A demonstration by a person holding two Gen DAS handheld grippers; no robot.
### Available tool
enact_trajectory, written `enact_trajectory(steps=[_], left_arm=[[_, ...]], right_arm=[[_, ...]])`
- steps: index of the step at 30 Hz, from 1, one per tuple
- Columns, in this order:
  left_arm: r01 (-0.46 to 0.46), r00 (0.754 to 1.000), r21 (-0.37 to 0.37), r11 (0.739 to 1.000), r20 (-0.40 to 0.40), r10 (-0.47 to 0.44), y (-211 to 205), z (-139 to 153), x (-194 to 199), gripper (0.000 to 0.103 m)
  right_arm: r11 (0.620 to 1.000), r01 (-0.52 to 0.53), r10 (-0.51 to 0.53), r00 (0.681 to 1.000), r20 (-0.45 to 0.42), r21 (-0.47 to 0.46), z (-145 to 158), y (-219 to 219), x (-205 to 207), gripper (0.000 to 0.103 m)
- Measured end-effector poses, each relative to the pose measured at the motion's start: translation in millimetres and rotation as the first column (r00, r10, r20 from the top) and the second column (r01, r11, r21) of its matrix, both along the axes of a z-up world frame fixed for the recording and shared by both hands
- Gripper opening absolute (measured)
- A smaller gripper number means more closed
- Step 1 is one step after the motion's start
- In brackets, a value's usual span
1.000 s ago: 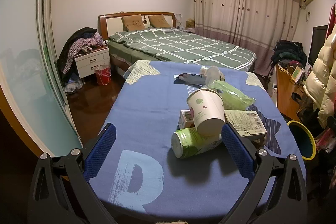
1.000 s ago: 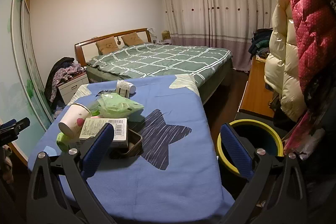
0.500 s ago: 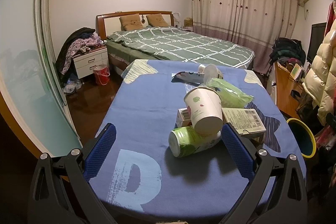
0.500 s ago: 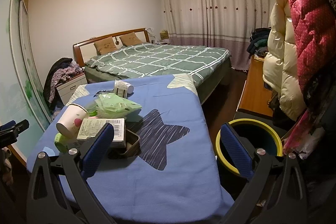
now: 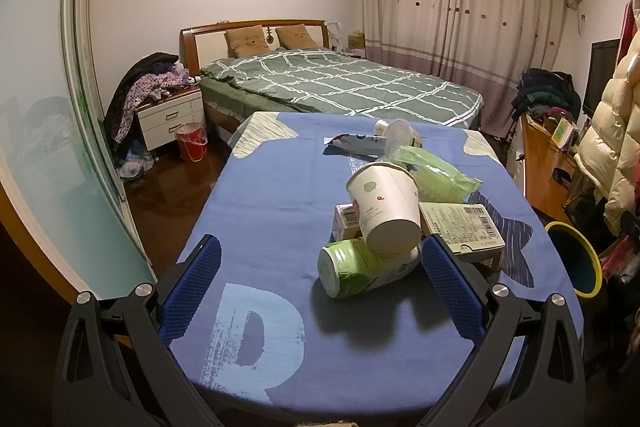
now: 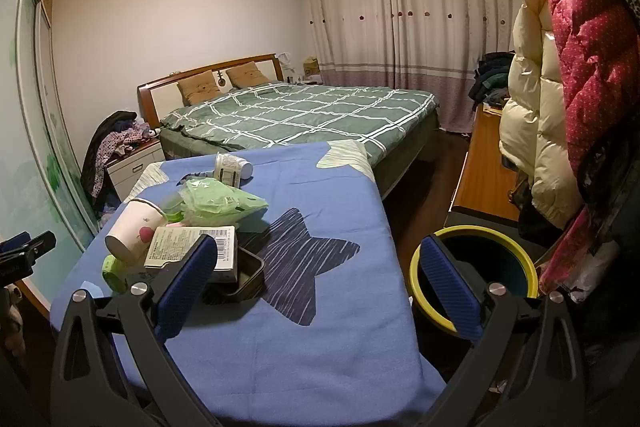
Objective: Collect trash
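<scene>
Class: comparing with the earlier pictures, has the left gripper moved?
Yes, slightly. In its own view, the bed and white paper cup drift leftward, so the left gripper has shifted or turned a little rightward.

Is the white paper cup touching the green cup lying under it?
Touching. The left wrist view shows the white paper cup tipped over, its base resting on the green cup, no gap between them.

A: The table [image 5: 256,211] wears matt blue cloth; a white paper cup [image 5: 384,207] and a printed card box [image 5: 460,225] lie upon it.

B: The green bag [image 6: 218,205] is glossy plastic; the floor [image 5: 168,195], polished dark wood.
</scene>
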State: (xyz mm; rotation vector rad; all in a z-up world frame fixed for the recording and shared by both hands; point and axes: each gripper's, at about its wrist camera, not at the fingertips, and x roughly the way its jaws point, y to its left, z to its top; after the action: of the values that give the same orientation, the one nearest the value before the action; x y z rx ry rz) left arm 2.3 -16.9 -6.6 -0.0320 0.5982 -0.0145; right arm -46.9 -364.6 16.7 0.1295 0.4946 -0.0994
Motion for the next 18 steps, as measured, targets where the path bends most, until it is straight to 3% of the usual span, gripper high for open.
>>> enact_trajectory(steps=[18], left_arm=[[0.003,1.0,0.003,1.0,-0.002,-0.003,-0.7,1.0,0.1,0.099]], right_arm=[[1.0,0.004,-0.004,1.0,0.0,-0.001,-0.8,-2.3,0.7,0.097]])
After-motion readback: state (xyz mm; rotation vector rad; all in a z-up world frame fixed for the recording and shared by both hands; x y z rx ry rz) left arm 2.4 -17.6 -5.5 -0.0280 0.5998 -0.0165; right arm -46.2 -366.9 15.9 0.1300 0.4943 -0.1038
